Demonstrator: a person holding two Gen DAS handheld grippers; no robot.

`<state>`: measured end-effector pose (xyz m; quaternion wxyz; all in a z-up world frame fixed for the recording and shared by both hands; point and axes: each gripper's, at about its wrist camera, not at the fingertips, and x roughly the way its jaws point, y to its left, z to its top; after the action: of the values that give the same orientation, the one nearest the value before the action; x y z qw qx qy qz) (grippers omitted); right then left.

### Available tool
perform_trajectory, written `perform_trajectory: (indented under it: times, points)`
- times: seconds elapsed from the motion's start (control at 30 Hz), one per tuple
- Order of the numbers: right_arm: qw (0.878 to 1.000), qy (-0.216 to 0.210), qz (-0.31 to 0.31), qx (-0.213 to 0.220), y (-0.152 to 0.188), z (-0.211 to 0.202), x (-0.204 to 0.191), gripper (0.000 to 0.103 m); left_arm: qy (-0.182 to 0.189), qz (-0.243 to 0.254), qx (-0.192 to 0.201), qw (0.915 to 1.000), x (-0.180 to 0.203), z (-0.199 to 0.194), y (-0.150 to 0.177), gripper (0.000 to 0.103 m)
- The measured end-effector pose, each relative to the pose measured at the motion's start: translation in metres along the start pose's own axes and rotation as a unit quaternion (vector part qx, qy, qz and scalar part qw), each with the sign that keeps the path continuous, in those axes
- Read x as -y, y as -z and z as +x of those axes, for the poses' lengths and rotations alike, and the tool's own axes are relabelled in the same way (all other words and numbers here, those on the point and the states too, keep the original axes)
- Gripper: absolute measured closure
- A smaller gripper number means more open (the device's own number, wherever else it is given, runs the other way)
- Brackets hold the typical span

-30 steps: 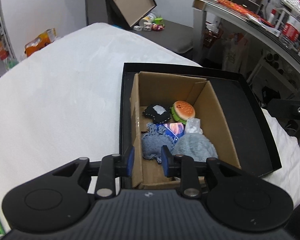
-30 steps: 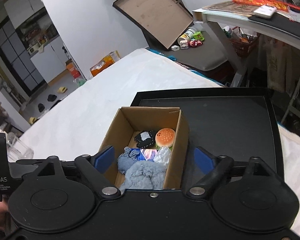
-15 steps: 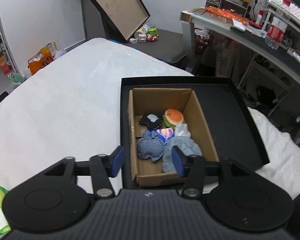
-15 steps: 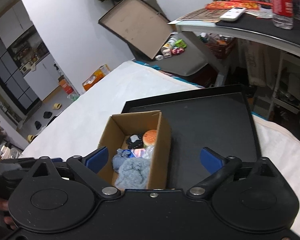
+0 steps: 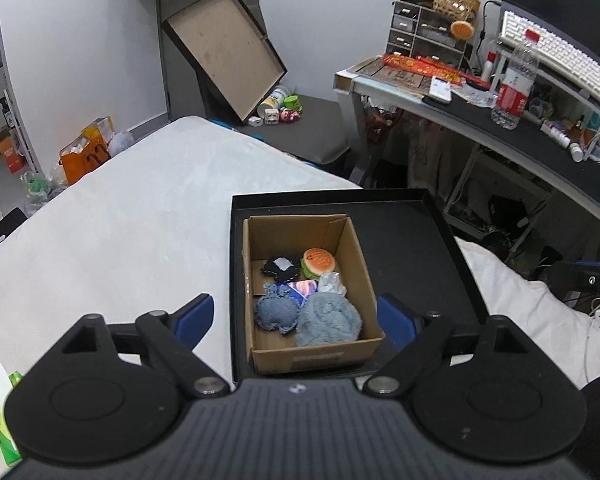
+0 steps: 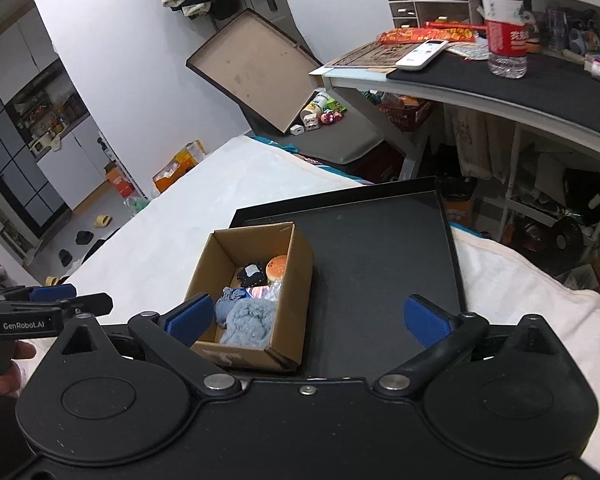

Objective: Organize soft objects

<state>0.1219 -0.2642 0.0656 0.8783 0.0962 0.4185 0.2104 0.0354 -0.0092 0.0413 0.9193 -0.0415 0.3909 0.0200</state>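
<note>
Left wrist view: left gripper spread wide, blue pads well apart, nothing pinched, raised above the near end of the cardboard box. Box seated in the left part of the black tray, tray lying on the white bedcover. Inside the box, nearest the camera: a pale grey-blue fuzzy ball, touching a darker blue knitted piece on its left. Behind them a shiny blue-pink packet and a crinkled clear wrapper. Farther back a toy burger beside a black soft piece with a grey patch. Beyond the bed, a large open flat box leaning against the wall; to the right a desk carrying a water bottle and a keyboard.

Right wrist view: right gripper also spread wide, gripping nothing, held above the near edge of the tray. Cardboard box seen at the tray's left side, holding the fuzzy ball, the knitted piece, the packet, the burger and the black piece. At far left, the other gripper visible side-on over the bedcover. Remote control and bottle on the desk.
</note>
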Motion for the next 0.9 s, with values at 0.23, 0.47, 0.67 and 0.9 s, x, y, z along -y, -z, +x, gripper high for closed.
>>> perform_trajectory:
  times: [0.23, 0.47, 0.67, 0.9]
  points:
    - [1.0, -0.002, -0.004, 0.012, 0.005, -0.031, -0.005, 0.0, 0.012, 0.008, 0.015, 0.9998, 0.013, -0.029, 0.003, 0.014]
    - [1.0, 0.0, 0.017, 0.018, 0.013, -0.051, -0.005, 0.0, 0.026, 0.012, 0.028, 0.9992, 0.024, -0.051, 0.007, 0.013]
    - [0.999, 0.016, 0.029, 0.022, 0.018, -0.066, -0.004, 0.0, 0.032, 0.025, 0.034, 0.9986, 0.034, -0.065, 0.013, 0.013]
    - [0.999, 0.031, 0.022, 0.031, 0.021, -0.084, -0.011, 0.0, 0.035, 0.035, 0.044, 0.9978, 0.047, -0.08, 0.017, 0.012]
